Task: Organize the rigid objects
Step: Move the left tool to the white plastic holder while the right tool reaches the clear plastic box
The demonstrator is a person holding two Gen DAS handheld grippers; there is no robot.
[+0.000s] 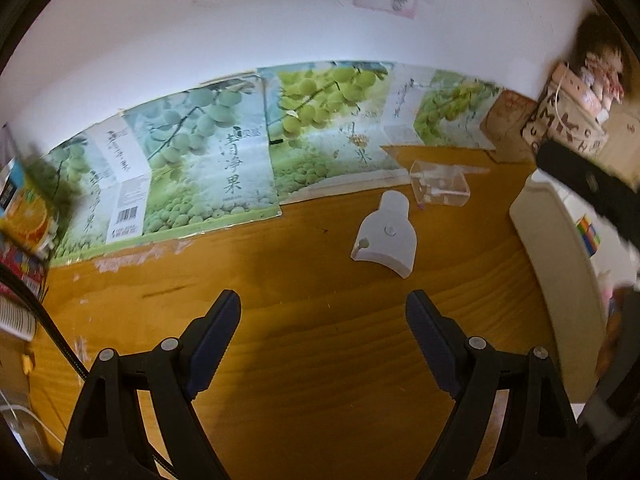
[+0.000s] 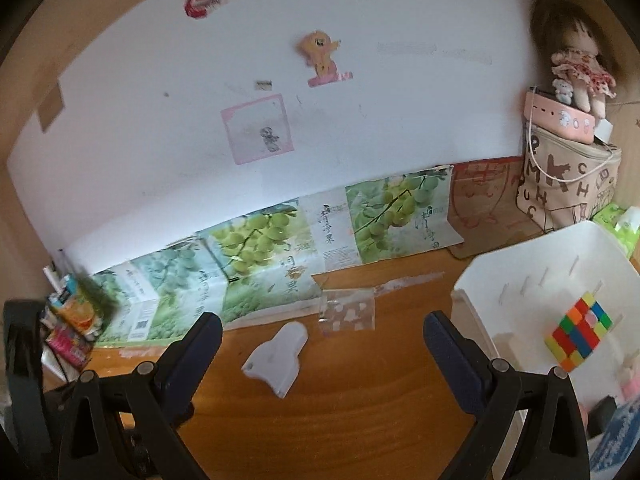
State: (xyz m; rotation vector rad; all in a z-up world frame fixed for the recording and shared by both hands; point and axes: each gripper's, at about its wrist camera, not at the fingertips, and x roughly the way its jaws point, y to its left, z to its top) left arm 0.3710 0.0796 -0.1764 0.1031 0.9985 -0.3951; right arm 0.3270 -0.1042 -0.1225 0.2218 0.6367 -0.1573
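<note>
Left wrist view: bare wooden desk [image 1: 312, 344] ahead; white flat plastic piece [image 1: 386, 236] beyond gaping, empty jaws. Right jaws likewise spread, holding nothing.

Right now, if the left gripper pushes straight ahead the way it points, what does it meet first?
The left gripper is open over bare wooden tabletop. Straight ahead looks free up to the green grape-print cardboard along the wall. The white flat plastic scraper-shaped piece lies slightly right of that line; depth is unclear.
</note>
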